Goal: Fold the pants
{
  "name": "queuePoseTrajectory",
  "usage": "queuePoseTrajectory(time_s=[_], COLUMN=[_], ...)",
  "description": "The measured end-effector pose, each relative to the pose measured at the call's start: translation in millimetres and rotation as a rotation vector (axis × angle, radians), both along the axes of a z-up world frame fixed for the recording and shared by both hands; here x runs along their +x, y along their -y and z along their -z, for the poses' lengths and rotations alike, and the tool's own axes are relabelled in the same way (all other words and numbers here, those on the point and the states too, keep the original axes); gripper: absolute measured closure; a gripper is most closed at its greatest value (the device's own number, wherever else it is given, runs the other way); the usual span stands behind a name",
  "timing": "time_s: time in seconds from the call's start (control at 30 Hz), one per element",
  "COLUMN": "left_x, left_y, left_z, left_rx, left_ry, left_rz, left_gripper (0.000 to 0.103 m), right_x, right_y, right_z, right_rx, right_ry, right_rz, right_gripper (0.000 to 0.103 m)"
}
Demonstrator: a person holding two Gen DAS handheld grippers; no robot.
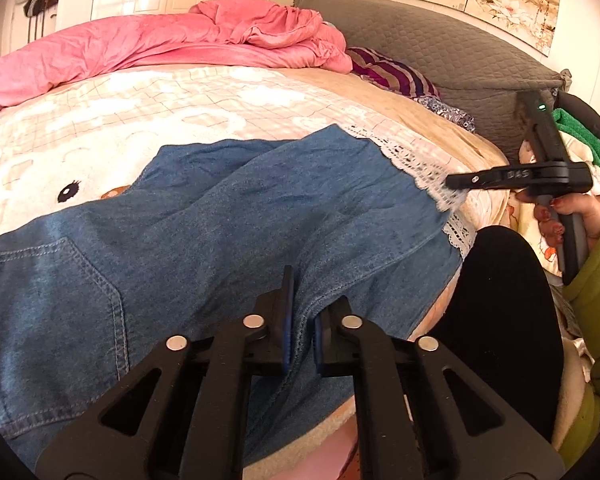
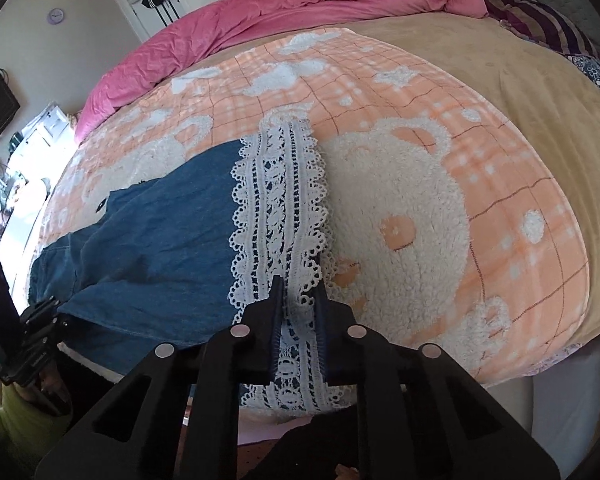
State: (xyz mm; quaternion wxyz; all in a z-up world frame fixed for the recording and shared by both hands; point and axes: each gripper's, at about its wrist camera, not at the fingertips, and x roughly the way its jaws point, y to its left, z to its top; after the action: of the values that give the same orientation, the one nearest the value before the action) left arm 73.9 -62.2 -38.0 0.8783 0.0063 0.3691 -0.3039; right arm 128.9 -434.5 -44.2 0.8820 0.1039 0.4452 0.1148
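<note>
Blue denim pants point(image 1: 220, 220) lie spread on a bear-patterned blanket point(image 2: 420, 200), their white lace hem point(image 2: 276, 200) at the right end. In the left wrist view my left gripper point(image 1: 306, 316) is shut on a fold of denim at the near edge, beside a back pocket point(image 1: 52, 280). In the right wrist view my right gripper point(image 2: 299, 300) is shut on the lace hem, which bunches between its fingers. The right gripper point(image 1: 454, 181) also shows at the lace hem point(image 1: 420, 164) from the left view. The left gripper point(image 2: 56, 310) appears at the denim's near-left edge.
A crumpled pink duvet point(image 1: 160, 40) covers the far side of the bed. A striped pillow point(image 1: 392, 72) and grey headboard point(image 1: 440, 40) lie at the far right. A person's black-clad leg point(image 1: 500, 320) and green sleeve point(image 1: 596, 280) are at the bed's near edge.
</note>
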Motion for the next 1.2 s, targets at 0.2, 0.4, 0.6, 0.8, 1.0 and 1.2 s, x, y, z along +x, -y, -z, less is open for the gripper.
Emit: queuePoseTrajectory(time_s=[0.2,0.4,0.6,0.8,1.0,1.2], left_x=[-20.9,-32.6,-35.4,-34.4,-39.0,-54.2], left_y=[-3.8,3.6,5.4,8.8,13.2,1.4], left_z=[-7.1,0.7,9.9,19.7,24.0,9.3], left_rx=[0.023,0.11,0.14,0.171,0.2,0.126], left_ry=[0.038,0.036,0.028,0.004,0.009,0.018], left_rz=[0.018,0.047,0.057,0.064,0.052,0.019], left_gripper=[0.103,0.103,0.101,0.101,0.101,0.086], right_x=[-23.8,-32.2,-39.5,-47.5,-44.3,-39.0], right_y=[4.0,9.0,18.4,1.2,-71.4,-95.8], right_z=[-8.9,16.8,20.4,-4.2,1.2,40.4], right_rx=[-0.007,0.003,0.012,-0.035,-0.079,-0.123], right_ry=[0.032,-0.025,-0.032,0.048,0.056,-0.069], right_rz=[-0.043,-0.045,-0.014,-0.023,-0.232,-0.272], right_gripper=[0.09,0.09,0.087,0.084,0.072,0.05])
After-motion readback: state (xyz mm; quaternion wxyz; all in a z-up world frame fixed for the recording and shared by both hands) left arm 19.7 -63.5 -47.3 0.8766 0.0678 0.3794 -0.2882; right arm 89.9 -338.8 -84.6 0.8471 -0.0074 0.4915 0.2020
